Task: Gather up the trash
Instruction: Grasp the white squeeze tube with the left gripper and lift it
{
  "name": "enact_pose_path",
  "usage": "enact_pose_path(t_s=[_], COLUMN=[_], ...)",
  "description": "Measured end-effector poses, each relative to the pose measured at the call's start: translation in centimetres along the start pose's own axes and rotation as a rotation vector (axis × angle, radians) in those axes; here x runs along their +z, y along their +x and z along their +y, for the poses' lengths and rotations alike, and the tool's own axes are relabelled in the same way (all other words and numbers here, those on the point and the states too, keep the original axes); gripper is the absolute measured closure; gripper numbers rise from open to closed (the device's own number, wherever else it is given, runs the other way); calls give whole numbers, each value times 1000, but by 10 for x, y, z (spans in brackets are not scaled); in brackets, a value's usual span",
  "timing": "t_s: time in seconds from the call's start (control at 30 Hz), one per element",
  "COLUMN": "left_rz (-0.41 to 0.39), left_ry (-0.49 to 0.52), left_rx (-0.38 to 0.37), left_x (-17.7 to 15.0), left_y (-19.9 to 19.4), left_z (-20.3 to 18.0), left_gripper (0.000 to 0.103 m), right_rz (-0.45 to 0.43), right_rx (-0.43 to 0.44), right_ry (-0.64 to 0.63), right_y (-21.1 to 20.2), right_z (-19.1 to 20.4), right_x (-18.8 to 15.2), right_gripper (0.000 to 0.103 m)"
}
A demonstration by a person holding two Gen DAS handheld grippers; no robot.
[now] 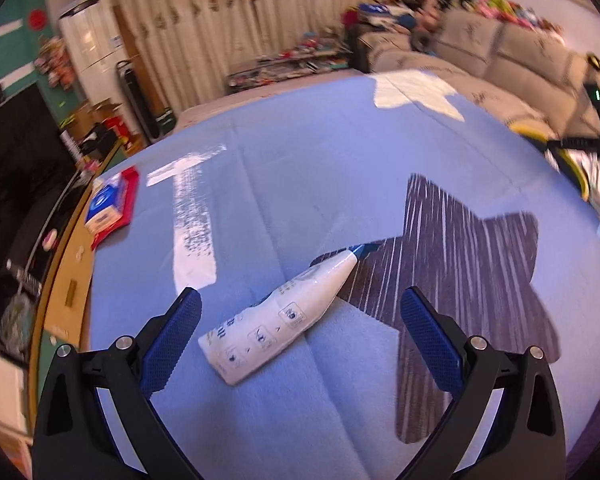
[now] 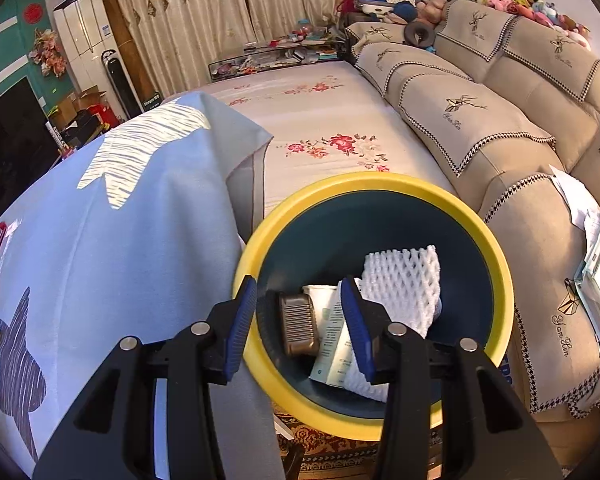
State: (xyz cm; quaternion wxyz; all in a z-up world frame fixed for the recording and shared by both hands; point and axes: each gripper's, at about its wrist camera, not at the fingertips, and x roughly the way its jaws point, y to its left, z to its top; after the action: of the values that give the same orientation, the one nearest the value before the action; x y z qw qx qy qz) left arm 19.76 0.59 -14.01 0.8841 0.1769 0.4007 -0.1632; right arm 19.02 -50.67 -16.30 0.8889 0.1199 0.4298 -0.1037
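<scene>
A white squeeze tube (image 1: pixel 284 316) with a blue cap lies flat on the blue tablecloth (image 1: pixel 300 160), its cap over a dark star print. My left gripper (image 1: pixel 300 291) is open just above it, one finger on either side of the tube, and the pads are not touching it. My right gripper (image 2: pixel 300 281) is open with nothing between its fingers, above the yellow-rimmed dark bin (image 2: pixel 380 180). In the bin lie a white foam net (image 2: pixel 404 284), a brown ridged container (image 2: pixel 298 324) and a printed white carton (image 2: pixel 334 344).
A red and blue packet (image 1: pixel 108 208) sits near the table's far left edge. The bin stands on the floor between the table corner and a beige sofa (image 2: pixel 500 120) with papers (image 2: pixel 596 256) on its arm. A flowered mat (image 2: pixel 320 120) lies beyond.
</scene>
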Motion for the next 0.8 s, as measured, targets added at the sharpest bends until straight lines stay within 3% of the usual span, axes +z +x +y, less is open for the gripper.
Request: enact_pose_path(t_s=[0.17,0.4,0.57,0.8], left_rz=[39,48,68,88], left_ry=[70,82,66,100], left_rx=[-12,-72,-134,-115], left_x=[7,13,15,15], left_y=[29,45,45,41], left_z=[-4,1,1,-13], left_gripper=[15,28,49,66], right_rz=[3,14,16,17], right_rx=[-1,1,9,23], right_ry=[-7,-19,-22,-13], right_y=[0,2,2,2], right_z=[5,9,10,5], right_x=[1,0,-1,-3], right_gripper=[61,61,61,61])
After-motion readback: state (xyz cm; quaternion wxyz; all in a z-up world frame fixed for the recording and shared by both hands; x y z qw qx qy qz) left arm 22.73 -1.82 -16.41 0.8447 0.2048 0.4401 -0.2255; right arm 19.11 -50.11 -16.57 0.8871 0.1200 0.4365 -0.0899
